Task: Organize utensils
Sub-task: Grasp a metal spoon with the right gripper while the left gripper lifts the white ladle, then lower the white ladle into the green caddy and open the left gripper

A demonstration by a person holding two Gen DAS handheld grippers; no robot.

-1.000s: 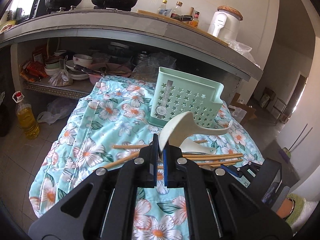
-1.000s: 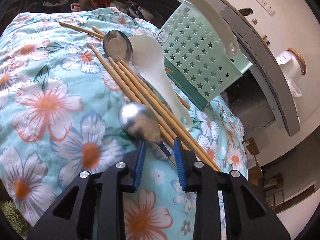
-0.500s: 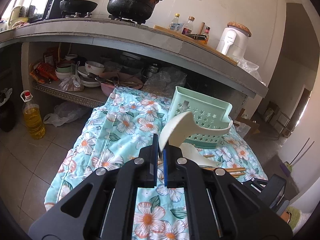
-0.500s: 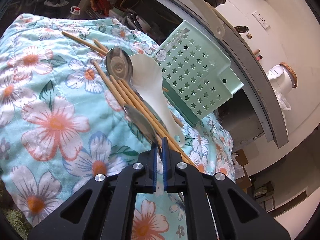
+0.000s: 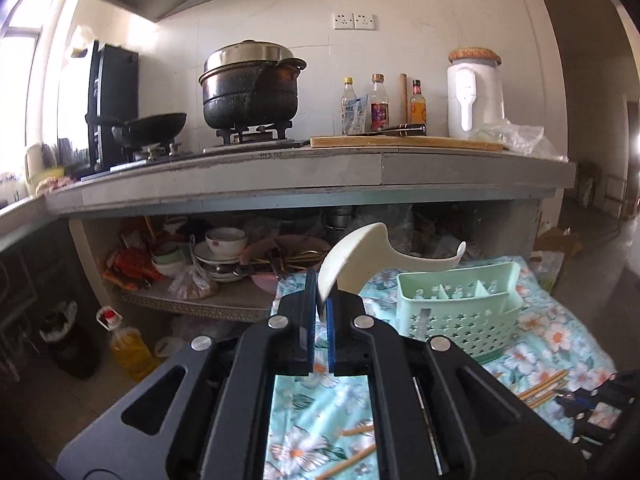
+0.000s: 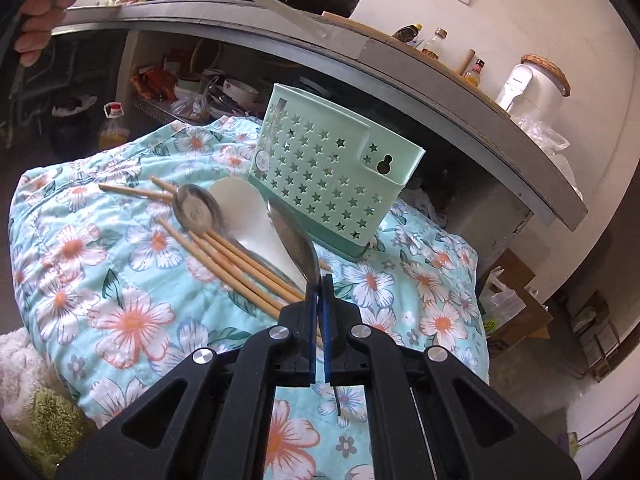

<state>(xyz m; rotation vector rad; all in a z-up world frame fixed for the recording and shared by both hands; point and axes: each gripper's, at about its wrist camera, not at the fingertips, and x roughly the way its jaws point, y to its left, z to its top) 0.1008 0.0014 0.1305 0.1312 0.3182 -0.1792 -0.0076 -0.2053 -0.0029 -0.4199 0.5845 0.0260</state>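
The left gripper (image 5: pixel 319 300) has its blue-padded fingers nearly closed on the broad blade of a white plastic rice paddle (image 5: pixel 360 260). The paddle is smooth, matte and slightly curved; its narrow handle extends to the right and ends above the caddy (image 5: pixel 460 304). The gripper is raised well above the floral cloth (image 5: pixel 320 408) and points level toward the kitchen counter (image 5: pixel 312 184).

The caddy is pale green moulded plastic, rectangular, with star-shaped perforations in its walls and internal dividers forming several compartments. It stands upright on the cloth. The compartments visible in the left wrist view hold no utensils.

The right gripper (image 6: pixel 319 292) has its fingers pressed together on the neck of a metal spoon (image 6: pixel 296 240). The spoon is polished steel with an oval bowl; the bowl is lifted off the cloth and points up and forward toward the caddy's perforated wall (image 6: pixel 332 172). The dark handle end projects back below the fingers.

Below the raised spoon, the remaining items lie on the quilted cloth:
- a second metal spoon (image 6: pixel 196 210), bowl up, reflective;
- a second white paddle (image 6: pixel 248 216), flat, partly under the spoons;
- several bamboo chopsticks (image 6: pixel 236 264), round, tan, lying in a loose diagonal bundle.

The right gripper is tilted downward toward the cloth. In the right wrist view, the person's hand (image 6: pixel 38 20) appears at upper left, behind the left gripper.
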